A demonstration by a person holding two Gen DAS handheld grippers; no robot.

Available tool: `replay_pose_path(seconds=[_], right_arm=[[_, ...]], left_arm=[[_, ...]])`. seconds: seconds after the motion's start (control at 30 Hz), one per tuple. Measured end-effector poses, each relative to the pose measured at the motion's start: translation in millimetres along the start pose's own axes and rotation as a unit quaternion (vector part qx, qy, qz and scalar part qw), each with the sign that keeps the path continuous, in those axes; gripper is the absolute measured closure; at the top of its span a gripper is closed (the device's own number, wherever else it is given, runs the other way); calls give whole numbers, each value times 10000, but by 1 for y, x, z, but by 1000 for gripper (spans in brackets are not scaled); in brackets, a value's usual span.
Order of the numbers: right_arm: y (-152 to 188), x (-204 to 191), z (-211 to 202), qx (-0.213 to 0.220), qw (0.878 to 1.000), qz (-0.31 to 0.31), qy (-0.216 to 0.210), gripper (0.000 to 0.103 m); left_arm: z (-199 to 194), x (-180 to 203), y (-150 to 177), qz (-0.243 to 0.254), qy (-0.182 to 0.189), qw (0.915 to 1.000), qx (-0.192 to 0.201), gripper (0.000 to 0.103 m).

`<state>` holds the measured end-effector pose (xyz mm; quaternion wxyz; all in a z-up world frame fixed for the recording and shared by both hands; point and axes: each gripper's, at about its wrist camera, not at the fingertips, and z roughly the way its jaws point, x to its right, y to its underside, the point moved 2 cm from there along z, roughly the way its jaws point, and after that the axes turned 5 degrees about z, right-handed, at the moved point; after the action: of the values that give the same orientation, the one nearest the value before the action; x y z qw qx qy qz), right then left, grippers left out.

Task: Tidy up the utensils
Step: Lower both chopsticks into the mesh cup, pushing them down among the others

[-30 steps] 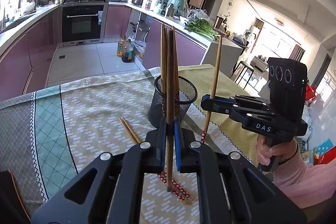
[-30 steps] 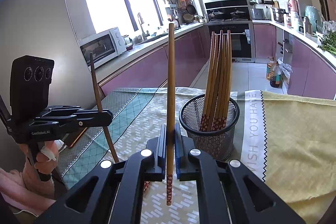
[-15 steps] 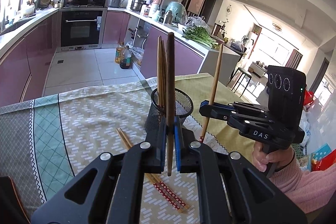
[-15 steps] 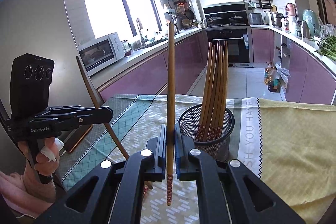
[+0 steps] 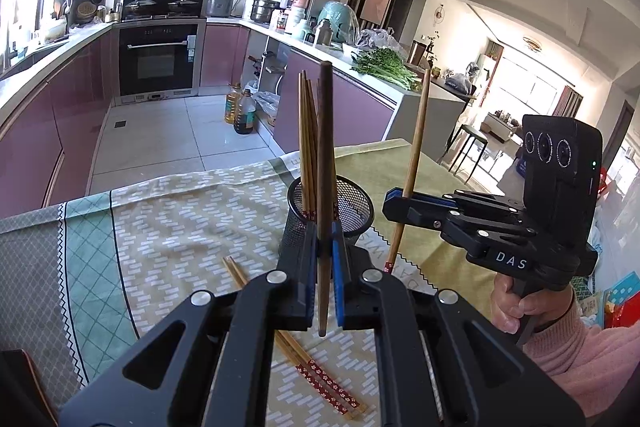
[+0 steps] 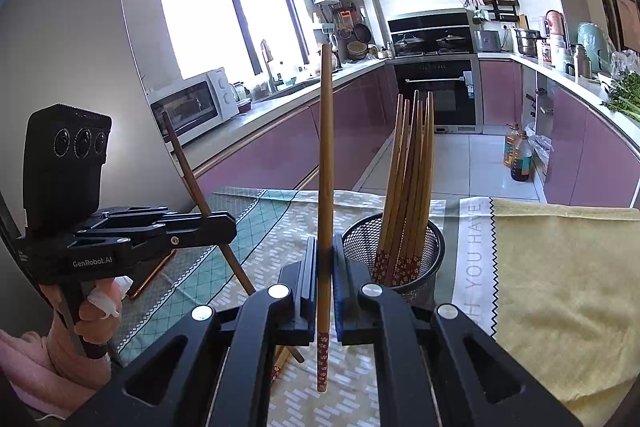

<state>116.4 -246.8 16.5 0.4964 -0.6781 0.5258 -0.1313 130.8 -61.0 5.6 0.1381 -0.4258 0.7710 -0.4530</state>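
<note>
Left wrist view: at the left of the frame the patterned tablecloth (image 5: 168, 227) covers the table, green diamond print at its edge and pale dashes across the middle. Low in the centre, two loose chopsticks (image 5: 296, 347) lie flat on the cloth, running from mid-frame down to the lower right, their red patterned ends nearest the bottom. The left gripper (image 5: 325, 267) fills the lower centre, its jaws clamped together on a dark chopstick (image 5: 325, 155) that stands nearly upright, its lower end hanging just below the jaws. Right behind it stands the black mesh holder (image 5: 354, 203), with a bundle of chopsticks (image 5: 307, 131) upright inside. At centre right the right gripper (image 5: 394, 205) pinches a lighter chopstick (image 5: 416, 143), slightly tilted, beside the holder; a hand (image 5: 520, 303) in a pink sleeve grips its handle at the far right.

Right wrist view: at the left the other hand (image 6: 96, 311) holds the left gripper (image 6: 230, 227), the dark chopstick (image 6: 188, 167) slanting through its closed tip. In the centre the right gripper (image 6: 325, 267) is shut on the lighter chopstick (image 6: 326, 155), upright, red patterned end pointing down below the jaws. Just right of it sits the mesh holder (image 6: 416, 267) with its bundle (image 6: 412, 167), patterned ends down. Farther right the cloth (image 6: 560, 287) turns plain yellow.
</note>
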Motion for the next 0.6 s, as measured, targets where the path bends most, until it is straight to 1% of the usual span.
replay_pose_path(seconds=[0.6], right_arm=[[-6,0,-4,113,9999,-56,0,97]], left_arm=[[1,8,-8,171,-1,9998,37,96]])
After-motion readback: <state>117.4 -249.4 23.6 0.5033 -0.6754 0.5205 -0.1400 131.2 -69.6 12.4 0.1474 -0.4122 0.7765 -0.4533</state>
